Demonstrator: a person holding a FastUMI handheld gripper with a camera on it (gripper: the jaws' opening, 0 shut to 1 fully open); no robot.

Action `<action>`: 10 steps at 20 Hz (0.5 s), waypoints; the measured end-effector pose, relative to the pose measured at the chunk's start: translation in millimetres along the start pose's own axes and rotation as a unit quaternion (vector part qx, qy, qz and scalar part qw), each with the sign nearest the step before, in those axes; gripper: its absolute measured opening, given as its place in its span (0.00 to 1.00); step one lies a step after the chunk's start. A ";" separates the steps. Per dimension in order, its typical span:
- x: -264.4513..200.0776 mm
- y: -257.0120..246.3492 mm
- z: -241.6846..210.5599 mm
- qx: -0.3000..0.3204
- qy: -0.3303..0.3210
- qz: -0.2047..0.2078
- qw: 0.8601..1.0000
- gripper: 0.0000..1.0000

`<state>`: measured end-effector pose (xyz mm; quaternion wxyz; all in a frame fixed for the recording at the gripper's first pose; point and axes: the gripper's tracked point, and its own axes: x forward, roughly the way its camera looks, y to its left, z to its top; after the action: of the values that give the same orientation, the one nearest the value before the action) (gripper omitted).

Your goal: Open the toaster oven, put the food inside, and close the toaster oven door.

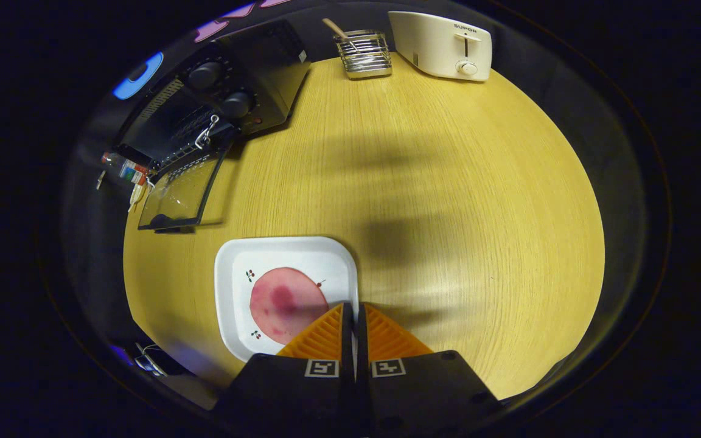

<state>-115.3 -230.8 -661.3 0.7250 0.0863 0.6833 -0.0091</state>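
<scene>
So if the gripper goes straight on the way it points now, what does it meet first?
The gripper, jaws closed on nothing, sits over the white plate's right rim. Ahead lies bare table, then probably the wire rack at the far edge; depth is unclear.

Light wooden table (448,201); dark booth wall (624,182)

Black gripper (351,313) body, ribbed wedge fingers closed together, two square markers

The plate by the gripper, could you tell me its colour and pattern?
White plate with small cherry prints, clearest in the gripper view.
</scene>
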 end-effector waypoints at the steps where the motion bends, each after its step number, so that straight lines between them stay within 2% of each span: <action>1: 0.0 -0.2 0.5 0.004 0.004 0.007 1.000 0.05; 6: -2.3 5.6 -4.1 0.091 0.031 0.084 0.992 0.05; 8: -3.8 11.2 -9.3 0.138 0.037 0.120 0.982 0.05; 10: -9.2 20.8 -13.3 0.204 0.036 0.157 0.966 0.05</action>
<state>-126.4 -209.4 -650.5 0.6596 0.3385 0.6703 -0.0314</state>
